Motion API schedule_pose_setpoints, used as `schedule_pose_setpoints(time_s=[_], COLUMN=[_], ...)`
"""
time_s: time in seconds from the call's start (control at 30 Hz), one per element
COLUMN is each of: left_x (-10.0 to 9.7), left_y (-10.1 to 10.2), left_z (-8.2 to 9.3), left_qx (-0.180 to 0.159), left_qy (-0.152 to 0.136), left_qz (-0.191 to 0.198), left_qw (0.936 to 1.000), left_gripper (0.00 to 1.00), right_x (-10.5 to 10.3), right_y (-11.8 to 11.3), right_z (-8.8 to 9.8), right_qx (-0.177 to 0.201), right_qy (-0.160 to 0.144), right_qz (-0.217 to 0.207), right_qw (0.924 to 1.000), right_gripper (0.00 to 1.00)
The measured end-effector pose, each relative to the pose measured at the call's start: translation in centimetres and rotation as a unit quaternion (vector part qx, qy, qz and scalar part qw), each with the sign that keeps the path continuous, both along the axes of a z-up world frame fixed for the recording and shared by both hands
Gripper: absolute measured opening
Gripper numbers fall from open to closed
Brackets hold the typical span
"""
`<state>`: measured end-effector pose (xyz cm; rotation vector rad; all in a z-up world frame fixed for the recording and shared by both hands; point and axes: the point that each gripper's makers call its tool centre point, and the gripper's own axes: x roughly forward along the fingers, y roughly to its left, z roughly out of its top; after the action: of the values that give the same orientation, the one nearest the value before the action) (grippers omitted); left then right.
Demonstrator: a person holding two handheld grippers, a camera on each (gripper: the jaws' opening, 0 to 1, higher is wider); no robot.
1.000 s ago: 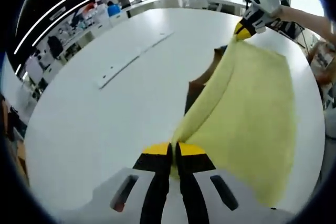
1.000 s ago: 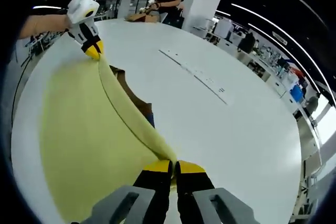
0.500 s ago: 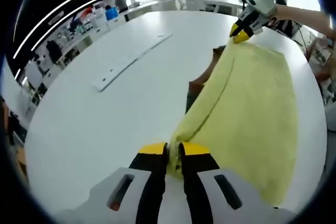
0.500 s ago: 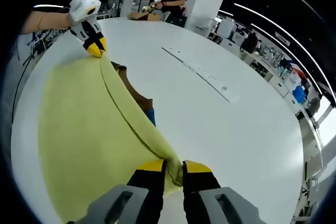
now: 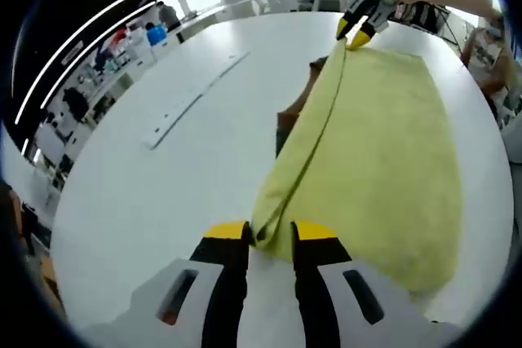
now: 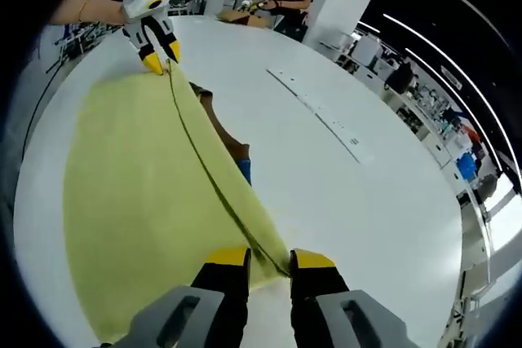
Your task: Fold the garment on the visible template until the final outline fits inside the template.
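Yellow garment (image 5: 383, 144) between parted left gripper (image 5: 271, 238) jaws

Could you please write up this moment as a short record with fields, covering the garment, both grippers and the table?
garment: yellow garment lying flat on the table, one long edge doubled over into a fold
fold edge: runs from one gripper to the other
under the fold: brown and blue patch peeking out, too little shown to identify
left gripper: fingers apart, straddling the near corner of the fold
right gripper: fingers apart at the opposite corner
table: white table, a pale flat strip lying on it away from the garment
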<state>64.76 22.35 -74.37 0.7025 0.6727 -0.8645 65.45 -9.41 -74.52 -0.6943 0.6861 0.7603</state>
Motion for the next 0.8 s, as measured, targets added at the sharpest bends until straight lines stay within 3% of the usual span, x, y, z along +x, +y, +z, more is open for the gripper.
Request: schedule_pose_setpoints(time_s=[0.17, 0.47, 0.57, 0.63, 0.7, 0.8], left_x=[0.8, 0.8, 1.1, 1.7, 1.6, 1.8], left_y=[1.0, 1.0, 1.1, 1.6, 1.4, 1.4], left_z=[-0.2, 1.1, 1.5, 1.7, 1.5, 1.0], left_qx=[0.026, -0.034, -0.082, -0.093, -0.101, -0.125], left_qy=[-0.015, -0.004, 0.014, 0.008, 0.021, 0.043], left_qz=[0.019, 0.046, 0.085, 0.110, 0.122, 0.164], left_qw=[0.9994, 0.9983, 0.9929, 0.9895, 0.9871, 0.9775], left_gripper=[0.04, 0.02, 0.01, 0.02, 0.01, 0.02], right_x=[0.3, 0.5, 1.0, 1.2, 1.4, 1.7], right_y=[-0.8, -0.6, -0.7, -0.7, -0.9, -0.8], right_z=[-0.1, 1.0, 1.4, 1.6, 1.5, 1.3], right_qx=[-0.021, 0.011, 0.043, 0.052, 0.056, 0.096], right_qy=[-0.014, -0.020, -0.017, -0.016, -0.011, 0.004], right_qz=[-0.007, -0.024, -0.050, -0.058, -0.072, -0.117], right_qw=[0.9997, 0.9994, 0.9977, 0.9969, 0.9958, 0.9885], right_gripper=[0.00, 0.00, 0.00, 0.00, 0.00, 0.00])
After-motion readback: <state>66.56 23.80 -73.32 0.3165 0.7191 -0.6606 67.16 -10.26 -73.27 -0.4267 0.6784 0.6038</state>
